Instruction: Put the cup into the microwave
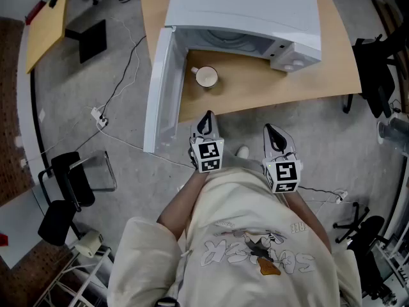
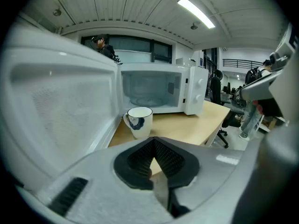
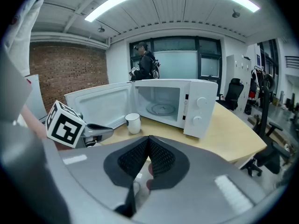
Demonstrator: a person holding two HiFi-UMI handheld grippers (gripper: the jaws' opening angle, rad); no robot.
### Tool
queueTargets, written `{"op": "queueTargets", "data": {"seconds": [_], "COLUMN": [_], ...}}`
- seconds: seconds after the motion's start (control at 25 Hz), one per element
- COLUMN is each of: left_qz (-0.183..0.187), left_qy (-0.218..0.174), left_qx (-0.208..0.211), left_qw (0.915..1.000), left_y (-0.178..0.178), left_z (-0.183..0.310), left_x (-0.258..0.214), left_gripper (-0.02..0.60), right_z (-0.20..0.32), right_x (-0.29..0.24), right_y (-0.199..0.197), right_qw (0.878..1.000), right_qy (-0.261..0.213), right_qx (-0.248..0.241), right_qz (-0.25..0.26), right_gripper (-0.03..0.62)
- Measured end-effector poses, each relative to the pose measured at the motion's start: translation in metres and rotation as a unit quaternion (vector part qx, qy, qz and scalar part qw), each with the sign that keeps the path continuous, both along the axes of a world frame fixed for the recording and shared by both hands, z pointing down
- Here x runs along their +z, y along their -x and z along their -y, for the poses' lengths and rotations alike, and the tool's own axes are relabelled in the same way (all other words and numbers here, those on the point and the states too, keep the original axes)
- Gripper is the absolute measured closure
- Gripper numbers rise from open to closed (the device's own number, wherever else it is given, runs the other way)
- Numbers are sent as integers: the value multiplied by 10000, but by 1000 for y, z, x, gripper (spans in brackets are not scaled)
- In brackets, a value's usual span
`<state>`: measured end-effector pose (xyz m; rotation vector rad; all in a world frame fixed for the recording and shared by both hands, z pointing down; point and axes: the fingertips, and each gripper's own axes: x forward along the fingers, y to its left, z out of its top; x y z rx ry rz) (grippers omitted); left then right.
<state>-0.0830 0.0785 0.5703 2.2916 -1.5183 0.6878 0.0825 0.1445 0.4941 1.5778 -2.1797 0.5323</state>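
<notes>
A white cup (image 1: 206, 77) with a dark rim stands on the wooden table (image 1: 268, 82) in front of the open white microwave (image 1: 246, 15). The cup (image 2: 138, 122) shows ahead of my left gripper and, smaller, the cup (image 3: 133, 123) shows left of centre in the right gripper view. The microwave door (image 1: 160, 94) hangs open to the left. My left gripper (image 1: 205, 124) is shut and empty, near the table's front edge, short of the cup. My right gripper (image 1: 273, 134) is shut and empty too, off the table's front edge. Both point slightly downward.
The microwave cavity (image 3: 159, 101) holds a glass turntable. Cables and a power strip (image 1: 99, 117) lie on the grey floor at left. Black chairs (image 1: 67, 190) stand lower left, another chair (image 1: 377, 75) at right. A second wooden table (image 1: 45, 24) is at upper left. A person (image 3: 145, 64) stands far behind.
</notes>
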Motion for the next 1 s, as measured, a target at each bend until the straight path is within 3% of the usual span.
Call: {"op": "queueTargets", "data": {"seconds": [0.24,0.4,0.64,1.0], "left_qz": [-215,-99,-130,-300], "left_qy": [43,146,88,-104], "left_qx": [-63,137,245,-69], "left_qw": [9997,9998,9996,9995], "left_y": [-23,-26,-23,-14], "left_z": [-103,-142,-163,-168], "left_x": [-58,-73,-80,-91], "left_gripper": [578,578,578,578], "right_z": [-69,-92,-100,-117], "right_x": [0,0,-4,-17], "right_y": [-4,6,17,16], "right_qw": [9994,9987,9966,9964], "right_qy": [67,88,-84,-305], "right_qx": [-292,-379,-265,-337], "right_qz": [184,325,770,721], "right_gripper": [589,589,588,542]}}
